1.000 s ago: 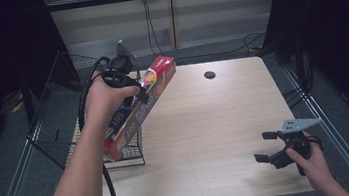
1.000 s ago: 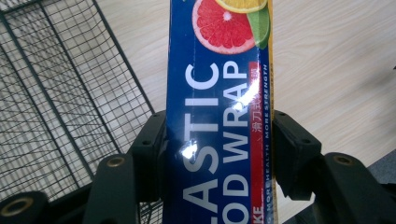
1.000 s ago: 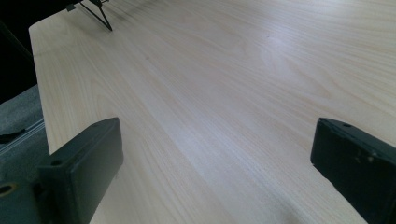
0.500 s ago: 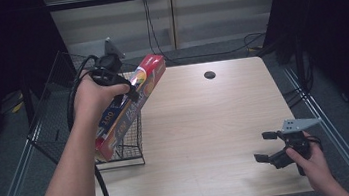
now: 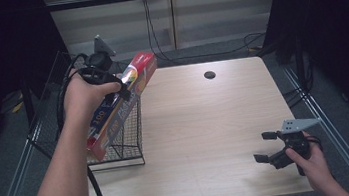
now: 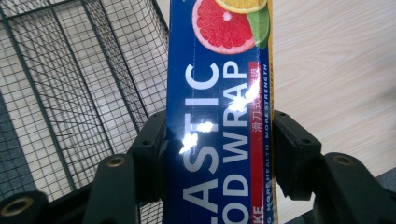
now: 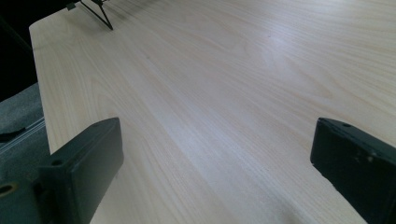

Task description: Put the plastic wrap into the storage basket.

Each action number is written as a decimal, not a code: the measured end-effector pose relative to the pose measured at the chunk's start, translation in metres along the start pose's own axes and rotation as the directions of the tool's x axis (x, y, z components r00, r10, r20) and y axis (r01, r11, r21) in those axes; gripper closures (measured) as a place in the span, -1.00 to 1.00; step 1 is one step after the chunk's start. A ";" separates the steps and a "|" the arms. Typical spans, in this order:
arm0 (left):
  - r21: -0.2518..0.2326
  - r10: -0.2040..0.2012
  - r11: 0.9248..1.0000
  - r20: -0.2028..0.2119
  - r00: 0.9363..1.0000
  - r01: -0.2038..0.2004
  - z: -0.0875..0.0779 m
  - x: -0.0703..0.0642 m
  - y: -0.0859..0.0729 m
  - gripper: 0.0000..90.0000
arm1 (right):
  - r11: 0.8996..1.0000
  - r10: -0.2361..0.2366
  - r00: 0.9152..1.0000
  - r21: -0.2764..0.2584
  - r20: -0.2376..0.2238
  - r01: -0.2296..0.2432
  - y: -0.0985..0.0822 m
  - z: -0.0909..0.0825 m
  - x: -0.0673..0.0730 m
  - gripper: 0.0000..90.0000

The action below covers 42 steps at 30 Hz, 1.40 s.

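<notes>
Left gripper (image 5: 123, 86) fingers (image 6: 149, 154) clamped across plastic wrap box (image 5: 118, 107), held tilted over wire basket (image 5: 124, 134) at desk (image 5: 206, 124) left edge. Right gripper (image 5: 267, 145) gapes wide, empty, near corner. Advice: keep the grip firm, lift box clear of basket rim before swinging desk-ward.

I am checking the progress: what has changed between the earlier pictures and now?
The left hand-held gripper, clamped on the plastic wrap box, carried it toward the left edge of the high view, above the wire basket. The grip is unchanged, and the right hand-held gripper stayed open at the table's near right corner.
</notes>
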<state>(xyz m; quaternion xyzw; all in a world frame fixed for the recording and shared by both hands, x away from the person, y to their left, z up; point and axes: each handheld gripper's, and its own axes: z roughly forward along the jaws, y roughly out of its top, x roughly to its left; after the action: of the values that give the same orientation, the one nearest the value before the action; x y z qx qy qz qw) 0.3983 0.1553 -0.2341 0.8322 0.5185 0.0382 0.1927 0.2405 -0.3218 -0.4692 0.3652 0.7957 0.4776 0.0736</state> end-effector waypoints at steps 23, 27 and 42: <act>-0.017 -0.055 0.998 -0.036 0.998 0.055 -0.019 0.024 -0.012 0.00 | 1.000 0.001 1.000 -0.002 0.003 -0.001 0.000 -0.001 0.000 -0.94; -0.023 -0.075 0.997 -0.040 0.996 0.074 -0.023 0.029 -0.014 0.00 | 1.000 0.000 1.000 -0.007 0.007 0.000 0.001 -0.002 0.000 -0.94; -0.056 -0.149 0.988 -0.068 0.986 0.146 -0.028 0.049 -0.022 0.00 | 1.000 0.000 1.000 -0.004 0.006 0.000 0.001 -0.002 0.000 -0.94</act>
<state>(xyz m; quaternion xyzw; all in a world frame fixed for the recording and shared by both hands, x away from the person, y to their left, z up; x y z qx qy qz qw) 0.3943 0.2145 -0.2232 0.7844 0.5843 0.0670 0.1970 0.2403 -0.3229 -0.4677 0.3663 0.7945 0.4783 0.0767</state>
